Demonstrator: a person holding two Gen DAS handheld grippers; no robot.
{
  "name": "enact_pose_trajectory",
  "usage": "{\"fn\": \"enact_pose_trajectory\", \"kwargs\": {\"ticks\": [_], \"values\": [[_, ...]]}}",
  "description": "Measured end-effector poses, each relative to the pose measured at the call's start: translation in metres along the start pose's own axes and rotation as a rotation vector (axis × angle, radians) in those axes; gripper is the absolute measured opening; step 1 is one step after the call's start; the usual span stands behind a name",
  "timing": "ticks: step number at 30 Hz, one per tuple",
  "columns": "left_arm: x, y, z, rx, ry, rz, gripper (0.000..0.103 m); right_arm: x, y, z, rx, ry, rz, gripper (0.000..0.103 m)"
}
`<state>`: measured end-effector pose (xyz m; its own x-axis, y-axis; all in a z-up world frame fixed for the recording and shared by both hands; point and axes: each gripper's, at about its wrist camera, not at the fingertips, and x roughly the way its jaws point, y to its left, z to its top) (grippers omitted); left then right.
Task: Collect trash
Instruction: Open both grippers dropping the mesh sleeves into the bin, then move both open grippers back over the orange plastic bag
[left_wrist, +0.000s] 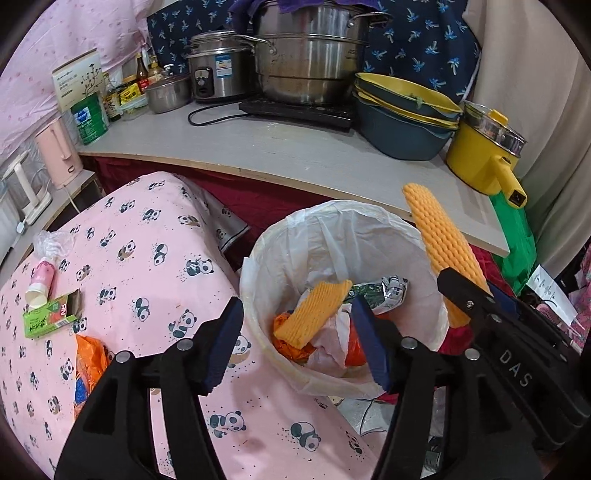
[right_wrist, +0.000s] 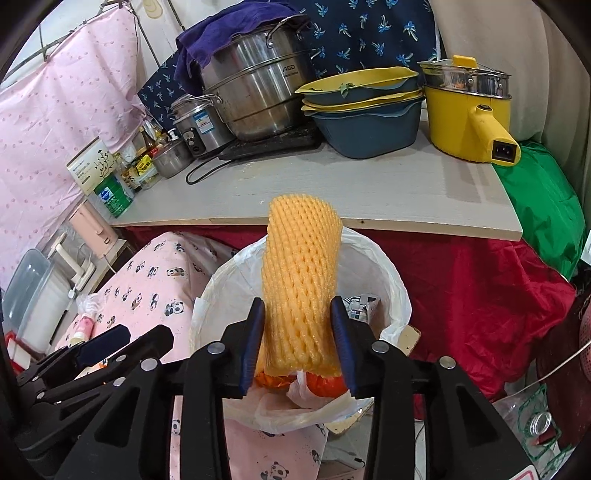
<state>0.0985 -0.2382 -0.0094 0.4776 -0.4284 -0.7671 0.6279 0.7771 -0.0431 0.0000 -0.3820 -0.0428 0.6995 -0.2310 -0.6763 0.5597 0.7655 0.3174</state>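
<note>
A bin lined with a white bag (left_wrist: 284, 236) (right_wrist: 384, 273) stands beside the panda-print bed. In it lie an orange foam net (left_wrist: 314, 314), a silver wrapper (left_wrist: 388, 291) and orange plastic. My right gripper (right_wrist: 298, 339) (left_wrist: 476, 299) is shut on another orange foam net (right_wrist: 301, 280) (left_wrist: 439, 243), held upright over the bin. My left gripper (left_wrist: 295, 339) (right_wrist: 107, 341) is open and empty, over the bin's near-left rim. On the bed lie a green carton (left_wrist: 50, 314), a pink tube (left_wrist: 40, 280), clear plastic (left_wrist: 51, 243) and an orange bag (left_wrist: 88, 358).
A grey counter (left_wrist: 295, 155) behind the bin carries steel pots (left_wrist: 306, 62), a rice cooker (left_wrist: 218, 74), stacked blue-yellow basins (left_wrist: 402, 114) and a yellow electric pot (left_wrist: 484, 151). Red cloth (right_wrist: 461, 291) hangs below it. A green bag (right_wrist: 543, 206) lies at right.
</note>
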Motion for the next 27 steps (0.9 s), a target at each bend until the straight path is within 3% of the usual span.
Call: {"fn": "enact_pose_trajectory", "kwargs": {"ticks": [10, 27], "values": [[-0.014, 0.022, -0.003, -0.059, -0.022, 0.017, 0.067, -0.003, 0.015, 0.006, -0.028, -0.026, 0.011, 0.053], [-0.038, 0.061, -0.015, -0.137, -0.040, 0.045, 0.067, -0.017, 0.045, -0.002, -0.062, -0.029, 0.034, 0.057]]}}
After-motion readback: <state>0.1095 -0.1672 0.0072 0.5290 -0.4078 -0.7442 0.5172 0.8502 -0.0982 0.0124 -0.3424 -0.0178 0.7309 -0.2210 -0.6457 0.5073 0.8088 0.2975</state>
